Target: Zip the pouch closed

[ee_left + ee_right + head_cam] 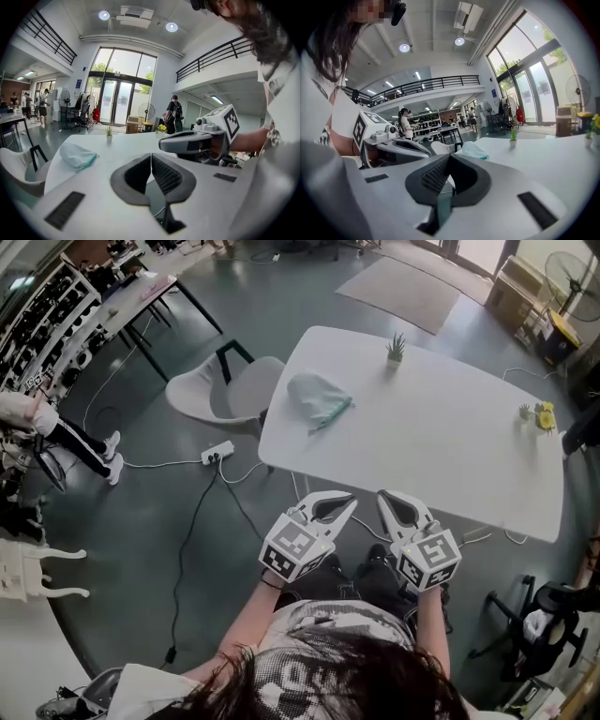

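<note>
Far left: white chair (pixel 225 390), close to the left end of the table (pixel 450 465).
On the table's left part, near the edge: pouch (pixel 317 399), pale with a teal zip edge, lying flat, well apart from both grippers.
Can't tell zipped or open. Zip line too small in every view.
Off the table's near edge: left gripper (pixel 349 503) clenched, nothing between the jaws.
Just beside it: right gripper (pixel 382 496), also clamped together on nothing.
Both held clear of the table, pointing toward it.
Further right on the table: small potted plant (pixel 397 348), and yellow flowers (pixel 542 415) near the right end. Neither involved.
Progress: not decidable from here. Fits a pouch open and waiting for the zip. Equally fits a pouch zipped and lying done, grippers clear.
No contact with the pouch now.
</note>
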`<state>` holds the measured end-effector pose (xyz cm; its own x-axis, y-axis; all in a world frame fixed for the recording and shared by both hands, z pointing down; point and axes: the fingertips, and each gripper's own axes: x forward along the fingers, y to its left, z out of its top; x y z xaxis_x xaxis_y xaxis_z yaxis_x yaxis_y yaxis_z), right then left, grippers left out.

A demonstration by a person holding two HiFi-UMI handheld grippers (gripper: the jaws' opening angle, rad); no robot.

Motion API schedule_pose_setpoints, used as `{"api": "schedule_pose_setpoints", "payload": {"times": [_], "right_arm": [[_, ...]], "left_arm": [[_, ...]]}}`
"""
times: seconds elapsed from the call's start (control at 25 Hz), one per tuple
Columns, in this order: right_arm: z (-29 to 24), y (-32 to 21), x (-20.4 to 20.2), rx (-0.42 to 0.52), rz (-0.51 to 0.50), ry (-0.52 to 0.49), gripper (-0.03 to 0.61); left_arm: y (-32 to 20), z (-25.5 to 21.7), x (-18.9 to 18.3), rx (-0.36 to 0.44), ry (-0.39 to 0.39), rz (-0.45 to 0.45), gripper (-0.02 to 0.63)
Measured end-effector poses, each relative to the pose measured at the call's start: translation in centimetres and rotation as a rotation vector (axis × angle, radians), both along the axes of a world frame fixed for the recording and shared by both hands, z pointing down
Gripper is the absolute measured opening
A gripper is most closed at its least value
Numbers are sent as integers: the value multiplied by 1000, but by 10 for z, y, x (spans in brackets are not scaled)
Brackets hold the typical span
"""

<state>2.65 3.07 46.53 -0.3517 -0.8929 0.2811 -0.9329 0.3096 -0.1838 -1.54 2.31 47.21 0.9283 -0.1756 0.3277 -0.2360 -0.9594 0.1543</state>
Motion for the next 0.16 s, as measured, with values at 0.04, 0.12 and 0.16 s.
{"api": "schedule_pose_setpoints", "payload": {"times": [0.04, 0.12, 0.16], "right_arm": [[-1, 0, 1, 0, 1, 2, -3], [-2, -1, 2, 0, 3, 6, -5], [-3, -1, 3, 1, 3, 8, -5]], "left_arm": [[0, 0, 1, 0, 0, 2, 15], [0, -2, 2, 1, -1, 5, 15], [-1, -2, 2, 0, -2, 6, 15]]}}
